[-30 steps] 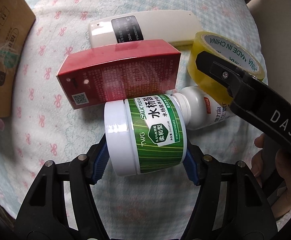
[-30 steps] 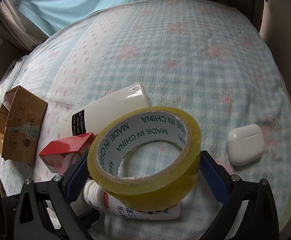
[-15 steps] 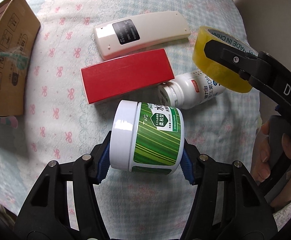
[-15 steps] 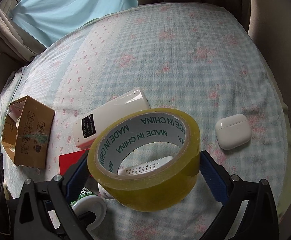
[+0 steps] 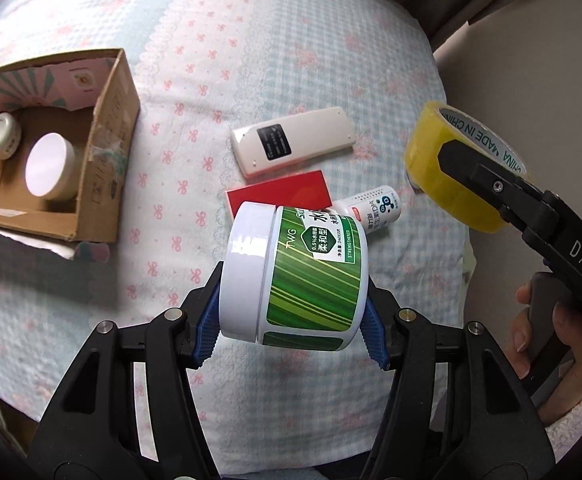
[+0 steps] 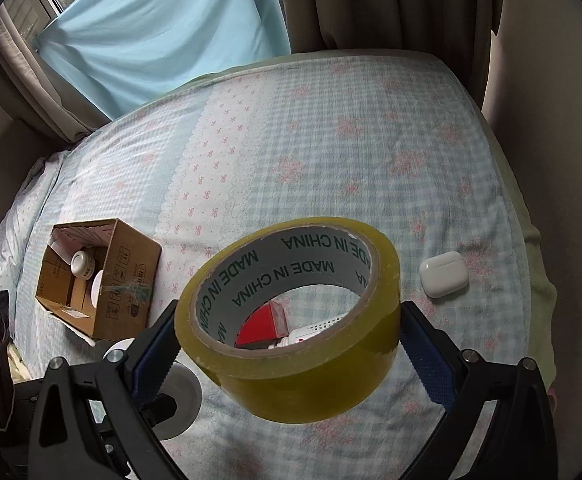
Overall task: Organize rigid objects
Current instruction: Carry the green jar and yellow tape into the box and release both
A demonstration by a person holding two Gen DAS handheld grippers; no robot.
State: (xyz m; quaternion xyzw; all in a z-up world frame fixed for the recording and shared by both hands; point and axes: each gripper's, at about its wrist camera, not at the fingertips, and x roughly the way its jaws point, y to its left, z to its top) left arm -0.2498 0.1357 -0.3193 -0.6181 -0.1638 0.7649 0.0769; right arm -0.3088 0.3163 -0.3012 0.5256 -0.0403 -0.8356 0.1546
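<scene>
My left gripper [image 5: 291, 328] is shut on a white jar with a green striped label [image 5: 303, 276], held on its side above the bed. My right gripper [image 6: 287, 356] is shut on a yellow tape roll [image 6: 291, 320], also lifted; the roll shows in the left wrist view [image 5: 459, 168] at the right. On the bedspread lie a white remote [image 5: 293, 140], a red box [image 5: 279, 196] and a small white bottle [image 5: 371, 208]. An open cardboard box [image 5: 47, 148] at the left holds two white round jars [image 5: 49, 166]. A white earbud case [image 6: 443, 280] lies at the right.
The bed has a light checked spread with pink flowers [image 6: 331, 140]. Curtains and a window [image 6: 151, 32] stand behind it. A wall [image 5: 531, 60] runs along the bed's right edge. A person's hand [image 5: 547, 340] holds the right gripper's handle.
Both grippers have risen well above the bed with their loads. The cardboard box's inside has come into view. The objects on the spread have not moved.
</scene>
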